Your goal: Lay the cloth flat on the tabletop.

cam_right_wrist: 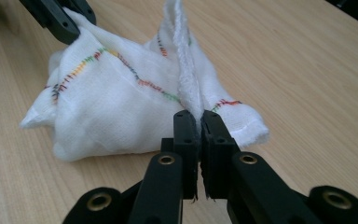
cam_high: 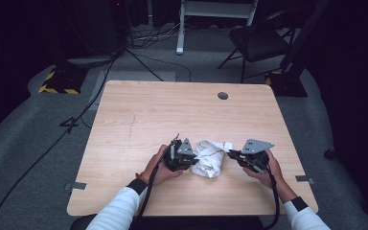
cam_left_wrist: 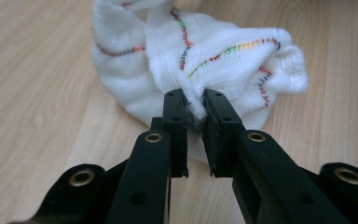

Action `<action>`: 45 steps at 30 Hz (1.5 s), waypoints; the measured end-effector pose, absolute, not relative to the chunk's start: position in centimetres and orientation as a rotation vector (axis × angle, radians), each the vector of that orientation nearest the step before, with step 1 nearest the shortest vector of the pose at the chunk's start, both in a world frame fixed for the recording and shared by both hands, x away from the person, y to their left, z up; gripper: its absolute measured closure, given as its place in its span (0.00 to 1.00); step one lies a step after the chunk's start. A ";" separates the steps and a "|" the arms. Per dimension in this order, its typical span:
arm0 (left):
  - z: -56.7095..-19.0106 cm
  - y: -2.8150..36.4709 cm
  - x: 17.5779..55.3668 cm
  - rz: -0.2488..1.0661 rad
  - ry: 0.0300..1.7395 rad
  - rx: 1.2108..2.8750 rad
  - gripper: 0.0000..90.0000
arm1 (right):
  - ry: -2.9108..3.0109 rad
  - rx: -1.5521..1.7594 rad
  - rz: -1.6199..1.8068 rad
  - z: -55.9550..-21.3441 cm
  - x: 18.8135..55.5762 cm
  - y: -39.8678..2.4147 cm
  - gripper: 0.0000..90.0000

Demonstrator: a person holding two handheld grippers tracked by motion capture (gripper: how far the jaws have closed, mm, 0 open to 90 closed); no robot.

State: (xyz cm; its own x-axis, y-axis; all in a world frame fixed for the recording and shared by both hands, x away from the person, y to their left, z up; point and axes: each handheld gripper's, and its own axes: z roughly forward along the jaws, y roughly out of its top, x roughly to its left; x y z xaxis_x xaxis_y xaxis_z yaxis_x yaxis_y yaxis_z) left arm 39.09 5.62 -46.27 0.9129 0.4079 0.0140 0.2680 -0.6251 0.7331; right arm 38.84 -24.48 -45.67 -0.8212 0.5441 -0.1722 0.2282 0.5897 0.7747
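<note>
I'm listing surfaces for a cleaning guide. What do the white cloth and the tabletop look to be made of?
The white cloth looks like soft woven cotton, gauze-like: an open weave shows, the edges are fuzzy, and rainbow stitching runs across it. It crumples loosely, so it seems thin. The tabletop looks like pale wood or wood-look laminate with a smooth matte finish; fine grain lines show, but the pictures cannot tell solid wood from laminate.

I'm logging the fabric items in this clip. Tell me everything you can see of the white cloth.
The white cloth is soft, gauzy woven fabric with multicoloured stitched lines across it. It lies bunched and crumpled in a loose heap on the wooden table, near the person's edge. The left gripper pinches one fold, and the right gripper pinches a raised edge on the opposite side.
</note>
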 end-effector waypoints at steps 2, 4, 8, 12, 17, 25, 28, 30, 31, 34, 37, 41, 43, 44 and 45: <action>-45.6 6.6 39.2 0.260 0.482 2.266 0.90 | 2.396 0.651 1.117 -45.4 38.9 -25.0 0.96; -45.5 6.9 39.1 0.271 0.486 2.268 0.90 | 2.387 0.665 1.126 -45.3 38.9 -25.2 0.96; -44.9 7.7 39.0 0.304 0.490 2.268 0.90 | 2.333 0.708 1.142 -44.8 39.0 -26.0 0.96; -44.2 8.4 39.0 0.337 0.508 2.240 0.90 | 2.308 0.730 1.141 -44.5 39.0 -26.5 0.96; -43.3 9.8 38.9 0.372 0.539 2.201 0.91 | 2.255 0.798 1.159 -43.9 39.1 -27.8 0.97; -42.8 11.4 38.4 0.388 0.560 2.186 0.91 | 2.270 0.843 1.171 -44.1 38.8 -28.3 0.97; -42.8 11.2 37.6 0.376 0.534 2.193 0.91 | 2.298 0.836 1.131 -44.3 38.1 -28.1 0.97; -42.9 10.9 36.6 0.332 0.509 2.176 0.91 | 2.320 0.841 1.121 -44.4 37.8 -28.4 0.97; -42.9 10.7 36.2 0.328 0.487 2.187 0.91 | 2.320 0.841 1.121 -44.4 37.8 -28.4 0.97; -43.0 9.4 34.4 0.306 0.394 2.224 0.90 | 2.340 0.870 1.105 -44.7 37.6 -29.0 0.96; -43.4 8.0 33.2 0.266 0.334 2.246 0.90 | 2.354 0.900 1.056 -45.2 37.5 -29.5 0.96; -44.5 5.8 31.9 0.205 0.258 2.295 0.87 | 2.364 0.905 1.001 -45.6 37.5 -29.8 0.96; -45.1 4.8 31.5 0.170 0.228 2.323 0.85 | 2.372 0.919 0.974 -46.1 37.8 -29.9 0.96; -45.7 3.9 31.2 0.156 0.200 2.356 0.84 | 2.375 0.918 0.963 -46.2 37.9 -29.9 0.96; -45.7 3.9 31.2 0.156 0.200 2.356 0.81 | 2.377 0.921 0.954 -46.4 38.0 -29.9 0.96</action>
State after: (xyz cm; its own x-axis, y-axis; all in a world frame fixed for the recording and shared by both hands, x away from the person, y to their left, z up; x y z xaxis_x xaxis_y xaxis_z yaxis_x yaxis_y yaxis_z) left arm 31.20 3.94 -45.69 0.9804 0.1897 0.0534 0.0980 -0.7043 0.7031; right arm 38.03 -29.91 -46.37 -0.6943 0.7081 -0.1284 0.4228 0.5457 0.7235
